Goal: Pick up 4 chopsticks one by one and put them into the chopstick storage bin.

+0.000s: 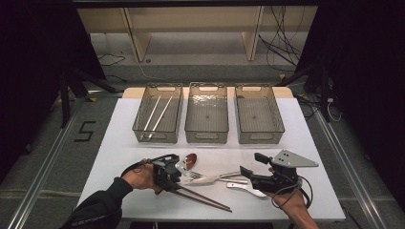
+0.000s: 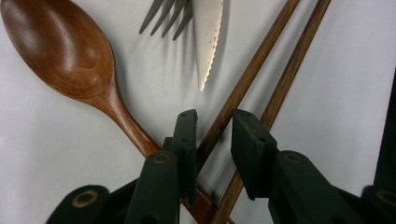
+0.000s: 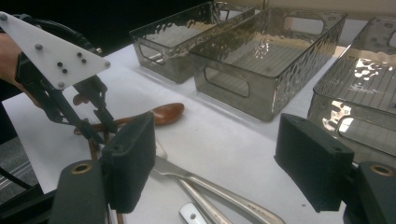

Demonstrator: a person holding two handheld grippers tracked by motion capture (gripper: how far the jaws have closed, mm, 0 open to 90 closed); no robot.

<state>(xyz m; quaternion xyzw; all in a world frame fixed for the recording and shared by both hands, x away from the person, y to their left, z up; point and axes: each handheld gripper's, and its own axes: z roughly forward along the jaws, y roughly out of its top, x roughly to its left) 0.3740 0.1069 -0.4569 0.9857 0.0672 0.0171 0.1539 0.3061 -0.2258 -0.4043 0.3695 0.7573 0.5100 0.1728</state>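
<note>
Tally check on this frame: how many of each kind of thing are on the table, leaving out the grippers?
Clear bins: 3
Pale chopsticks, in the left bin: 2
Brown chopsticks: 2
Wooden spoon: 1
Fork: 1
Serrated knife: 1
Pale utensil by the right gripper, kind unclear: 1
Total: 11
</note>
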